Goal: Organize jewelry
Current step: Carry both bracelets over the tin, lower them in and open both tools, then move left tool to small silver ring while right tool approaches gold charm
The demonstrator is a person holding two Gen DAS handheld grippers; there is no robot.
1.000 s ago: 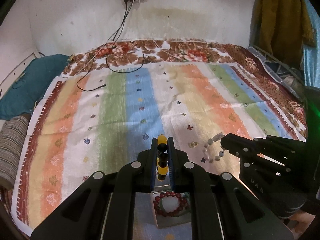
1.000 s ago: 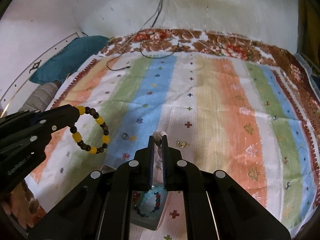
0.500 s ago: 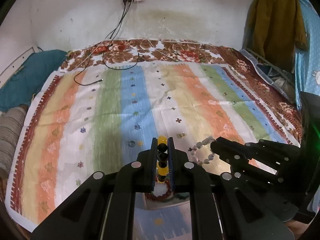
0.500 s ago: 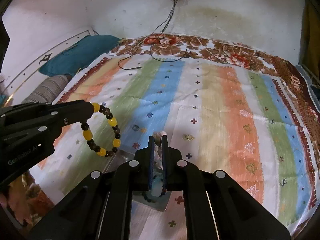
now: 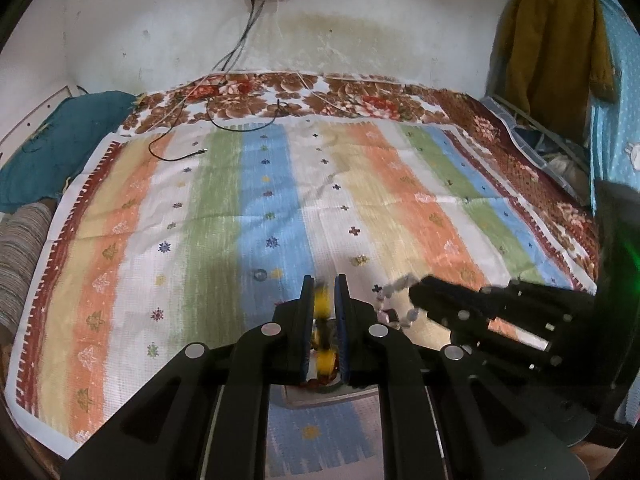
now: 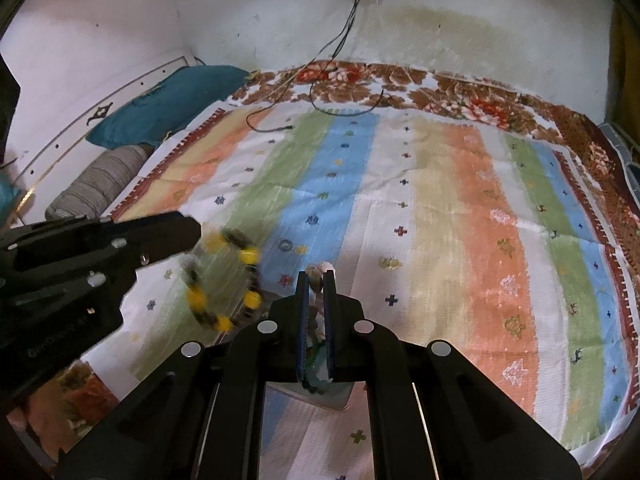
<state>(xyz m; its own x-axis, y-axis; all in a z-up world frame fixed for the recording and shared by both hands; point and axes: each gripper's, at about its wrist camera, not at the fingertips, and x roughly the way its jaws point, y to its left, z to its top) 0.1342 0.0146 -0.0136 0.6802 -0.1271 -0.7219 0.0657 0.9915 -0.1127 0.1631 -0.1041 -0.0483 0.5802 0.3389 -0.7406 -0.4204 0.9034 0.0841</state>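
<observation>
My left gripper (image 5: 324,286) is shut on a yellow-and-dark bead bracelet (image 5: 322,320), which hangs as a blurred loop in the right wrist view (image 6: 222,280). My right gripper (image 6: 317,280) is shut on a pale white bead bracelet (image 6: 319,276), which shows in the left wrist view (image 5: 394,304) dangling from the black fingers (image 5: 436,296). A clear jewelry box (image 5: 332,394) lies on the striped bedspread under both grippers, mostly hidden; it shows in the right wrist view (image 6: 316,390) with beads inside.
A small ring (image 5: 259,275) and a small gold piece (image 5: 359,260) lie on the bedspread (image 5: 280,200) ahead. A black cable (image 5: 176,152) lies at the far left. Teal pillow (image 6: 168,104) and striped bolster (image 6: 100,184) line the left edge. Clothes hang at right (image 5: 552,52).
Both grippers have pulled back and lifted a little with their bracelets. The yellow bracelet now swings and blurs. The box has slid further under the grippers.
</observation>
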